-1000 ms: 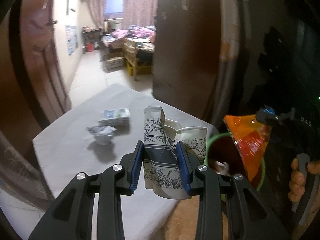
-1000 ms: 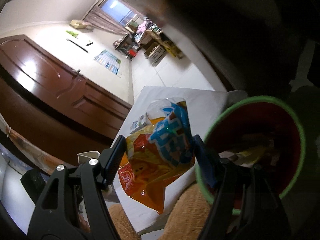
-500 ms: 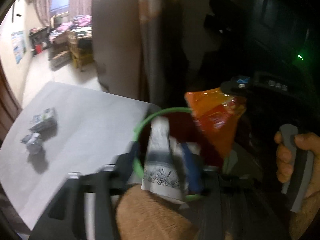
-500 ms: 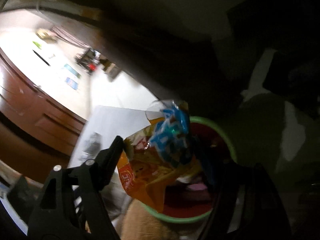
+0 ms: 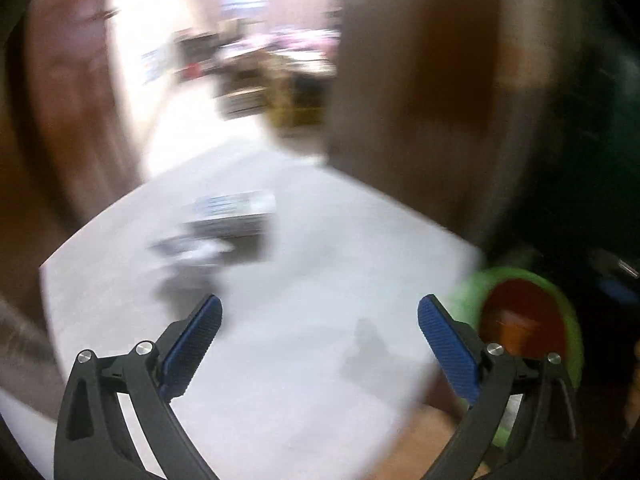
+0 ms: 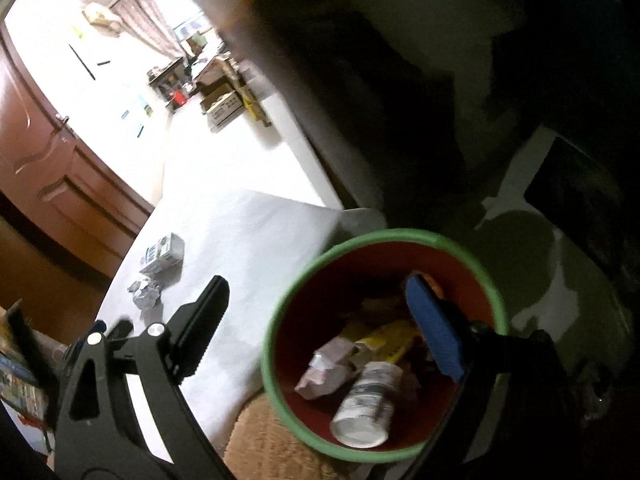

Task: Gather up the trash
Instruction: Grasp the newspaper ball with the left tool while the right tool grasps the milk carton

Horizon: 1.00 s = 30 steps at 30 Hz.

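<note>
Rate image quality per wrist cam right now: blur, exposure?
Left wrist: heavy motion blur; table and bin smeared, only the open left gripper sharp, doorway blown out. Right wrist: mostly sharp; bin and cup readable, right side very dark, wall overexposed.

We count one green-rimmed red plastic bin, one white paper cup lying inside it, one small printed carton and one crumpled foil wad on one white tabletop.
</note>
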Each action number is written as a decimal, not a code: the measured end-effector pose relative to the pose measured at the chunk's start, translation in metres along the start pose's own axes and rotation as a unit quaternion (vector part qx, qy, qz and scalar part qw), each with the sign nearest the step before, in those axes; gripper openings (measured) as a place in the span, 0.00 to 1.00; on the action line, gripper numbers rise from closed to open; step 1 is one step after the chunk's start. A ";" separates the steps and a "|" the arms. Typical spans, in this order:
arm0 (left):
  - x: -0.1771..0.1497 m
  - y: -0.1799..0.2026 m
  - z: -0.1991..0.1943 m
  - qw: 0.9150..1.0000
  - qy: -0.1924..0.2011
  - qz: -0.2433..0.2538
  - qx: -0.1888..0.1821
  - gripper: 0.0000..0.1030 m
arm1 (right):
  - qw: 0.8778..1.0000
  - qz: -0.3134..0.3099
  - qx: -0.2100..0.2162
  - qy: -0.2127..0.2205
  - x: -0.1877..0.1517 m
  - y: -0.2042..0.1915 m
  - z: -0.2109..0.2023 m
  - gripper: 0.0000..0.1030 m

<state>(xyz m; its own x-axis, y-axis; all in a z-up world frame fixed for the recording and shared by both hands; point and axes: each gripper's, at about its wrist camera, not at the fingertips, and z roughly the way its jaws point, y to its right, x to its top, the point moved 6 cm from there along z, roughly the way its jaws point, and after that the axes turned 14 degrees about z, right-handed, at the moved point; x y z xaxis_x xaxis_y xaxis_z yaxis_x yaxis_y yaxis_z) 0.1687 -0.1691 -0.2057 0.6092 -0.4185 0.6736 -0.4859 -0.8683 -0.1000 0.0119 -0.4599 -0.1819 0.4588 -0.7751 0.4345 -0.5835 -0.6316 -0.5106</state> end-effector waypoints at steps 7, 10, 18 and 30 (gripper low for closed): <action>0.002 -0.088 0.069 0.993 -0.052 -0.095 0.042 0.91 | 0.998 -0.047 -0.001 -0.033 -0.014 -0.044 0.028 0.86; 0.006 -0.101 0.096 0.992 -0.065 -0.094 0.053 0.91 | 0.995 -0.089 0.009 -0.035 -0.019 -0.079 0.042 0.86; -0.008 -0.123 0.144 0.990 -0.106 -0.097 -0.003 0.48 | 0.960 -0.261 0.048 -0.089 -0.044 -0.191 0.113 0.89; -0.095 -0.165 0.007 0.982 -0.061 -0.178 -0.017 0.46 | 0.800 -0.544 0.025 -0.253 -0.107 -0.333 0.292 0.89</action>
<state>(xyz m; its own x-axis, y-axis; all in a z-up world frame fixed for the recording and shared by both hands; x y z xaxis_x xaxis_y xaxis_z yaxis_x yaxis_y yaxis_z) 0.1955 0.0121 -0.2585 0.8137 -0.1196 0.5688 -0.2477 -0.9566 0.1532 0.3522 -0.1721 -0.2751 0.8964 0.3333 0.2920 0.3674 -0.9275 -0.0691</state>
